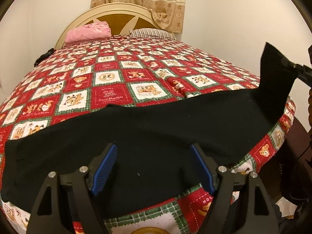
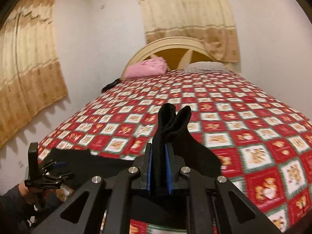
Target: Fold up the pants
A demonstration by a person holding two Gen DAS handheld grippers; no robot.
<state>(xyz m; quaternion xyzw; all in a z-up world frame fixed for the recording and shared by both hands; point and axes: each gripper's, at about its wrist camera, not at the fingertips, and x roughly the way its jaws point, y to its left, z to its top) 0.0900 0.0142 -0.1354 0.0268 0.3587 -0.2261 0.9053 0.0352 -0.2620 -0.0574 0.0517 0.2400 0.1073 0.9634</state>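
Black pants (image 1: 148, 128) lie across the near edge of a bed with a red and white checked cover (image 1: 117, 74). My left gripper (image 1: 154, 167) is open, its blue pads (image 1: 105, 167) wide apart just above the pants' middle. My right gripper (image 2: 159, 167) is shut on one end of the pants (image 2: 167, 128) and holds it lifted above the bed. In the left wrist view that raised end (image 1: 276, 74) stands up at the far right, pinched by the right gripper (image 1: 288, 64). The left gripper (image 2: 60, 167) shows at the lower left of the right wrist view, over the flat part of the pants.
A pink folded blanket (image 1: 87, 32) and a striped pillow (image 1: 152, 33) lie at the cream headboard (image 1: 120, 9). Beige curtains (image 2: 29, 62) hang on the walls. A dark object (image 1: 43, 56) sits at the bed's left edge. A dark chair (image 1: 292, 156) stands right of the bed.
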